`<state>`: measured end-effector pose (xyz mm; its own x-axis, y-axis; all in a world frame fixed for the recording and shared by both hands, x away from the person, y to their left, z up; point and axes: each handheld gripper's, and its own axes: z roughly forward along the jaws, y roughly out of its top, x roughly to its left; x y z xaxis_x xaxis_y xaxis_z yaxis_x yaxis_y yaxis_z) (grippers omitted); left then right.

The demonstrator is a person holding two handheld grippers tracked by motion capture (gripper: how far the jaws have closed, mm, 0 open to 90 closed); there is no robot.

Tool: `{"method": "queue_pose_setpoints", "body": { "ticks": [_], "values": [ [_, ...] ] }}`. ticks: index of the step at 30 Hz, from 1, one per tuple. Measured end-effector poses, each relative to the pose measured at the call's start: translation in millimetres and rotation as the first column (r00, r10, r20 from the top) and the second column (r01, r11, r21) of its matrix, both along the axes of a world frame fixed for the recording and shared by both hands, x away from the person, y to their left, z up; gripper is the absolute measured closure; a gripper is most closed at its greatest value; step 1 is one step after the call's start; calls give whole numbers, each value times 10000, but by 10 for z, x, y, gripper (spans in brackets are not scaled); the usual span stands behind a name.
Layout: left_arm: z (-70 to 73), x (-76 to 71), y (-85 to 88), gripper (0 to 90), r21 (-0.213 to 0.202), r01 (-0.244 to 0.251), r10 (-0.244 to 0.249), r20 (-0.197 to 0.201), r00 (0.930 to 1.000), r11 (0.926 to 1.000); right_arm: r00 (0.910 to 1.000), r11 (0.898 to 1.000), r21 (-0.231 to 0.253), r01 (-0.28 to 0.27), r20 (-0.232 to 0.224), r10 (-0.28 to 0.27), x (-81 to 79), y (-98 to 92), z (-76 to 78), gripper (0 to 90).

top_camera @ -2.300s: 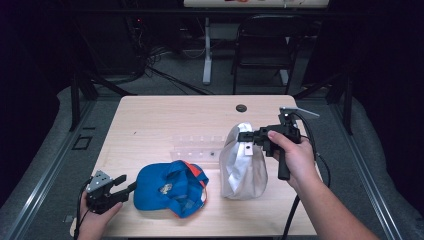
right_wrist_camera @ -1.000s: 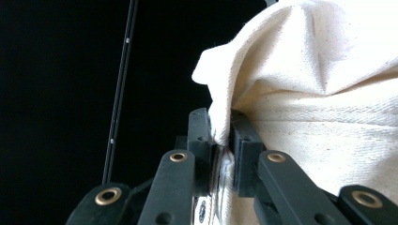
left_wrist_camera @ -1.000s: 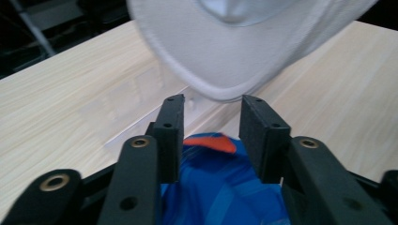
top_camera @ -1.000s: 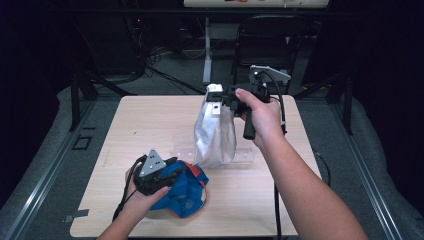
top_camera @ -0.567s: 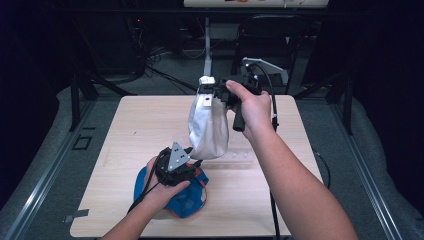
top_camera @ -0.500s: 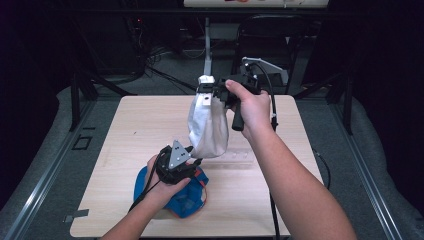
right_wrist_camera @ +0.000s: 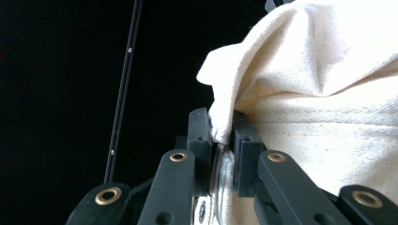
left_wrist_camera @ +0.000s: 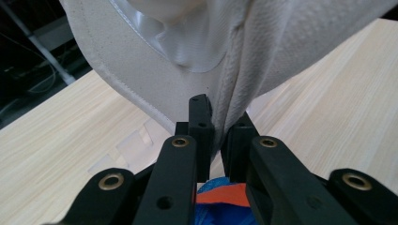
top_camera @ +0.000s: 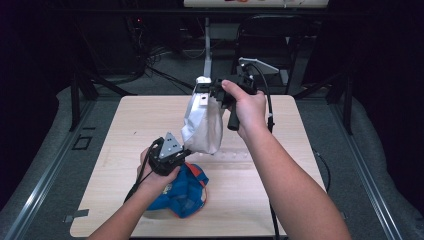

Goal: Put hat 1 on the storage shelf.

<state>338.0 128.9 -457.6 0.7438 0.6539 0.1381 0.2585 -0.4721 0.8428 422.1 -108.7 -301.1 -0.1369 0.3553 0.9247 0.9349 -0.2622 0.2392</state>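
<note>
A white canvas bag (top_camera: 202,125) with a clear plastic window hangs over the middle of the wooden table (top_camera: 280,200). My right gripper (top_camera: 207,92) is shut on the bag's top edge and holds it up; in the right gripper view the cloth (right_wrist_camera: 319,93) is pinched between the jaws of the right gripper (right_wrist_camera: 223,136). My left gripper (top_camera: 184,150) has just been closing and now pinches the bag's lower edge. The left gripper view has a fold of the cloth (left_wrist_camera: 187,56) between the left gripper's (left_wrist_camera: 219,126) jaws. Under the left hand, a blue and orange cap (top_camera: 182,192) lies on the table.
A clear plastic strip (top_camera: 235,155) lies flat on the table just right of the bag's bottom. Beyond the table's far edge stand a chair (top_camera: 280,30), a pole and floor cables. The right gripper's cable hangs along the forearm.
The left hand has left the cap, moved up and right, and closed its gripper on the bag's lower edge. The right hand has carried the bag higher and to the left.
</note>
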Motion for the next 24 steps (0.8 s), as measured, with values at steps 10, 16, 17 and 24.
{"method": "queue_pose_setpoints", "body": {
  "ticks": [10,16,17,24],
  "values": [
    [-66,147,190,850,-828,111,-181,-840,9963,9965,9999,9994,-323,-120,-91,117,56,80,-153,808],
    [-187,224,171,850,-1267,151,-301,-1177,9926,9918,9994,9994,-349,-43,-335,31,113,114,-289,808],
    [-219,237,163,850,-1247,149,-307,-1262,9915,9921,9994,9990,-452,-62,-348,46,131,122,-308,808],
    [-315,269,214,849,-1257,-32,-146,-1398,9901,9921,9991,9981,-602,-96,-414,71,166,148,-386,808]
  ]
}}
